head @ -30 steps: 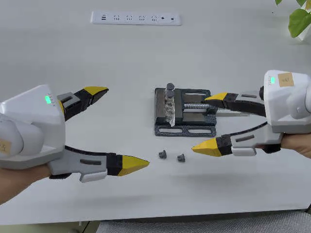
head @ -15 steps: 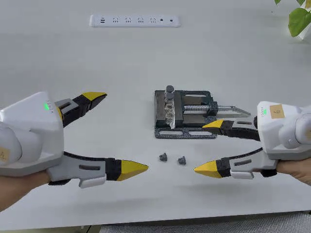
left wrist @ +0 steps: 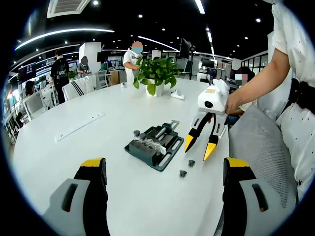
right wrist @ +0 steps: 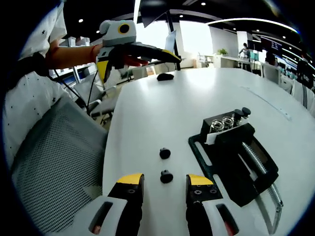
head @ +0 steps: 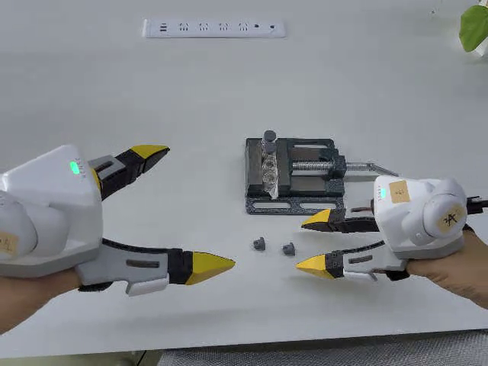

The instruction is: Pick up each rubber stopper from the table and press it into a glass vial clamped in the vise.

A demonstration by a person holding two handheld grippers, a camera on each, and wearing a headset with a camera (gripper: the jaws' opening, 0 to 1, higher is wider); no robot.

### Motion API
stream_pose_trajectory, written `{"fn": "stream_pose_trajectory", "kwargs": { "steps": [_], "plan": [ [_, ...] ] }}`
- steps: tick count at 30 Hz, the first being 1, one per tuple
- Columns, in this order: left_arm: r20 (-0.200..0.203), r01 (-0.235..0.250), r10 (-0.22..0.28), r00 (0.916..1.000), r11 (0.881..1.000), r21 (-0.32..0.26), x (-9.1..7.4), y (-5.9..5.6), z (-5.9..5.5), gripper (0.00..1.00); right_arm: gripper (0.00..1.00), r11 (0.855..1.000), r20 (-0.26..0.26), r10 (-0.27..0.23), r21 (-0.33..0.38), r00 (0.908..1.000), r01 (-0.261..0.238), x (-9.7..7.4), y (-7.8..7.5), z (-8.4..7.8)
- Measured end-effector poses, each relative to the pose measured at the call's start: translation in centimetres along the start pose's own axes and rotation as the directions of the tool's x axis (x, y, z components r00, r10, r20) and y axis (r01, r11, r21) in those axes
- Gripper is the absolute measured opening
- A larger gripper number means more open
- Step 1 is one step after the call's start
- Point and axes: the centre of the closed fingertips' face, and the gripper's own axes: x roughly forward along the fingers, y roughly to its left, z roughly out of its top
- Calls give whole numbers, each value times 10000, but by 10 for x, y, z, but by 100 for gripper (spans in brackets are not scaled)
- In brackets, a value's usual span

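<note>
the right gripper, jaws apart, points at the nearer rubber stopper just ahead of its tips — much closer than the wide-spread left gripper.

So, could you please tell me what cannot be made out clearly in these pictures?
- Vials in the vise: too small in the head view to count, or to tell which are stoppered.
- Loose stoppers: too small in the left gripper view to show their shape.
- Plant: cut off by the head view's top right edge.
</note>
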Motion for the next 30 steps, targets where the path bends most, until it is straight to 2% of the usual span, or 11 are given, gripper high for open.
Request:
{"fn": "stream_pose_trajectory", "kwargs": {
  "steps": [3,11,16,30],
  "plan": [
    [-33,22,-22,10000,10000,9,-1,1,-3,98,24,10000,-38,78,-23,10000,-78,3,-1,0],
    [-35,42,-42,10000,10000,-15,3,0,0,98,17,9994,-218,313,-139,9993,-316,10,-2,-4],
    [-40,37,-37,10000,10000,-41,4,0,0,98,15,9989,-355,395,-230,9986,-403,13,-3,-9],
    [-53,71,-71,10000,9999,-72,5,0,-1,98,10,9985,-409,454,-302,9981,-466,16,-1,-10]
  ]
}}
